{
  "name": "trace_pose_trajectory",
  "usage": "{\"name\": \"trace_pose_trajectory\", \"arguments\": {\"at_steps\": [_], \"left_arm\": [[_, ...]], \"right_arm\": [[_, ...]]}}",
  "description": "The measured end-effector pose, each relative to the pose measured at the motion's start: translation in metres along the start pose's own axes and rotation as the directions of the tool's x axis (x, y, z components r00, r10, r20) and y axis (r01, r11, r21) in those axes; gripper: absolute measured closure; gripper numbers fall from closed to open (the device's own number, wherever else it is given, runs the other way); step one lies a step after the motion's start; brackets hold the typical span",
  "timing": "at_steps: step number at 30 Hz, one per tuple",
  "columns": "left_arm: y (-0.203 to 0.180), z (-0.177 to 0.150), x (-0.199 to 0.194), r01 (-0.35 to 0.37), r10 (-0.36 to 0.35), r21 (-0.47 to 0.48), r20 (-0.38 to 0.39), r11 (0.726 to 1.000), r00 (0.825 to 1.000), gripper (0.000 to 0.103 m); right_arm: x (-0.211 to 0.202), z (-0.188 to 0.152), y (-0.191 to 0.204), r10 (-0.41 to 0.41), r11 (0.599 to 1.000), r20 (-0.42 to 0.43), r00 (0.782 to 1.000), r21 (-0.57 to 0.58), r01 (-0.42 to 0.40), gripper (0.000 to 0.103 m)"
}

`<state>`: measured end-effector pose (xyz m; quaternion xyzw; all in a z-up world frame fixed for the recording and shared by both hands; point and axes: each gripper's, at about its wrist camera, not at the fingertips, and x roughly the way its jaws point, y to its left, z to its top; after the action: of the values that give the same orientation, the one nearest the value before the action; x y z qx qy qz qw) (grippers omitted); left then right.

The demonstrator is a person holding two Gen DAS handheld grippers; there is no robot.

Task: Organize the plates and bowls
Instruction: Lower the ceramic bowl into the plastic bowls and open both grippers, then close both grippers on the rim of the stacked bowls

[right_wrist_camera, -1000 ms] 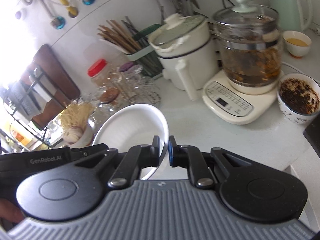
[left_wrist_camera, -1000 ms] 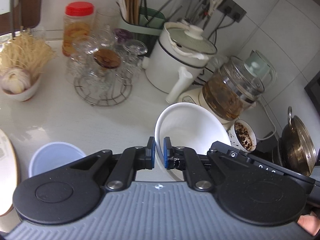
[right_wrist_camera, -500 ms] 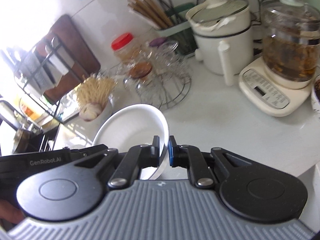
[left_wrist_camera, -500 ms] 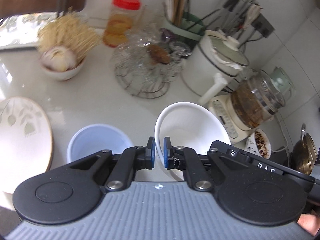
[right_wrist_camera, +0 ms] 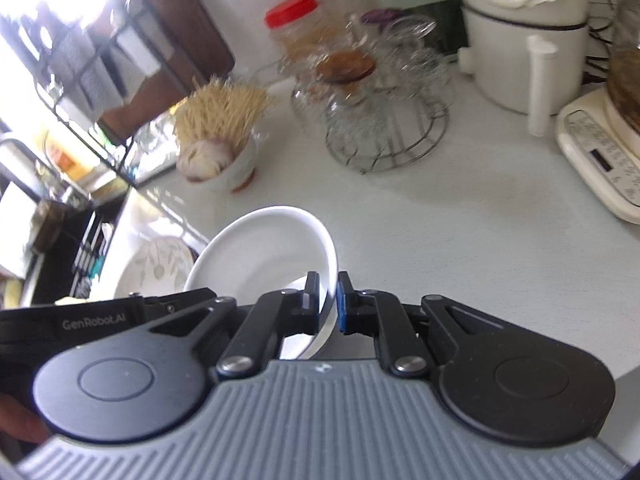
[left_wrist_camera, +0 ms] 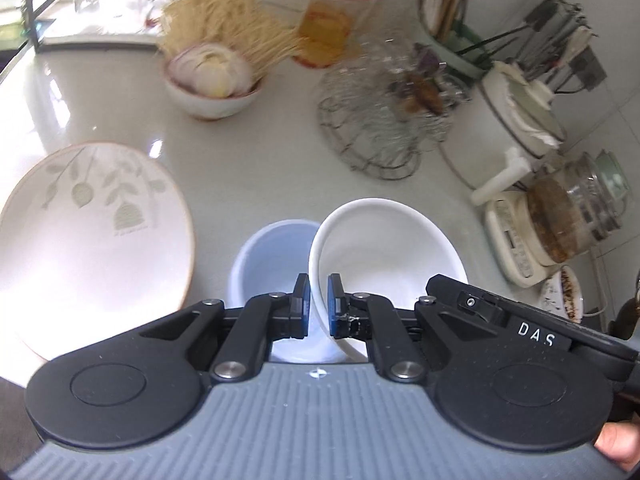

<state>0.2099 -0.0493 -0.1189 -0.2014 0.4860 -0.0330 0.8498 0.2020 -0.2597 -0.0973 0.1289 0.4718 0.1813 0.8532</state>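
- Left gripper (left_wrist_camera: pixel 315 306): jaws drawn narrow and clamped on the rim of a white bowl (left_wrist_camera: pixel 394 246), one pad inside the wall and one outside.
- Right gripper (right_wrist_camera: pixel 329 306): jaws likewise narrow, pinching the opposite rim of the same white bowl (right_wrist_camera: pixel 264 256); both tools carry it together, tilted and apparently clear of the white countertop (right_wrist_camera: pixel 460 224).
- Position of the carried bowl: in the left wrist view it overlaps the right edge of a pale blue bowl (left_wrist_camera: pixel 272 252) that stands on the counter, just beside a leaf-patterned plate (left_wrist_camera: pixel 88 240).
- Progress, as a judgement: the task appears to be in its middle stage. One bowl is in transit and seems bound for the blue bowl, perhaps to nest in or beside it; setting it down and releasing both grips is not yet done. The patterned plate lies alone, not stacked.
- Other crockery: a small bowl of garlic and noodles (left_wrist_camera: pixel 212 80) and a speckled cup (left_wrist_camera: pixel 562 296) at the counter edge are in use and may not belong to the sorting.
- Hidden or unclear: the underside of the white bowl is covered by the gripper bodies, so contact with the blue bowl cannot be told. The plate's near edge is cut off by the left gripper. The glass cups on the wire rack (left_wrist_camera: pixel 372 136) are motion-blurred, and the window side of the right wrist view is washed out.
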Motion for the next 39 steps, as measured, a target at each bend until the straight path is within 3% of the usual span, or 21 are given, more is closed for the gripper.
{"name": "trace_pose_trajectory", "arguments": {"at_steps": [12,29,30,32,33,34,36,39], "left_arm": [[0.031,0.004,0.023,-0.038,0.037,-0.019,-0.056,0.999,0.998,0.093],[0.045,0.013,0.018,-0.033,0.033,-0.003,-0.068,0.999,0.997,0.092],[0.046,0.014,0.017,-0.032,0.031,-0.008,-0.066,0.999,0.997,0.088],[0.047,0.014,0.013,-0.024,0.023,-0.006,-0.053,1.000,0.998,0.082],[0.047,0.014,0.011,-0.023,0.023,0.008,-0.045,1.000,0.999,0.081],[0.045,0.014,0.011,-0.034,0.035,0.028,-0.039,0.999,0.999,0.081],[0.045,0.014,0.012,-0.052,0.054,0.049,-0.038,0.997,0.998,0.081],[0.050,0.013,0.014,-0.026,0.028,0.042,-0.050,0.999,0.998,0.080]], "right_arm": [[0.044,-0.008,0.019,-0.049,0.997,-0.079,0.996,-0.065,0.044,0.091],[0.043,-0.002,0.022,-0.061,0.998,-0.093,0.994,0.004,0.061,0.089],[0.041,-0.001,0.022,-0.057,0.998,-0.093,0.994,0.009,0.058,0.088],[0.036,0.002,0.022,-0.052,0.998,-0.080,0.995,0.023,0.054,0.065],[0.033,0.002,0.021,-0.045,0.998,-0.064,0.997,0.035,0.047,0.044],[0.030,0.002,0.020,-0.040,0.998,-0.044,0.998,0.050,0.042,0.035],[0.031,-0.001,0.015,-0.052,0.996,-0.044,0.998,0.068,0.055,0.037],[0.040,-0.010,0.003,-0.037,0.990,-0.080,0.996,0.135,0.047,0.037]]}}
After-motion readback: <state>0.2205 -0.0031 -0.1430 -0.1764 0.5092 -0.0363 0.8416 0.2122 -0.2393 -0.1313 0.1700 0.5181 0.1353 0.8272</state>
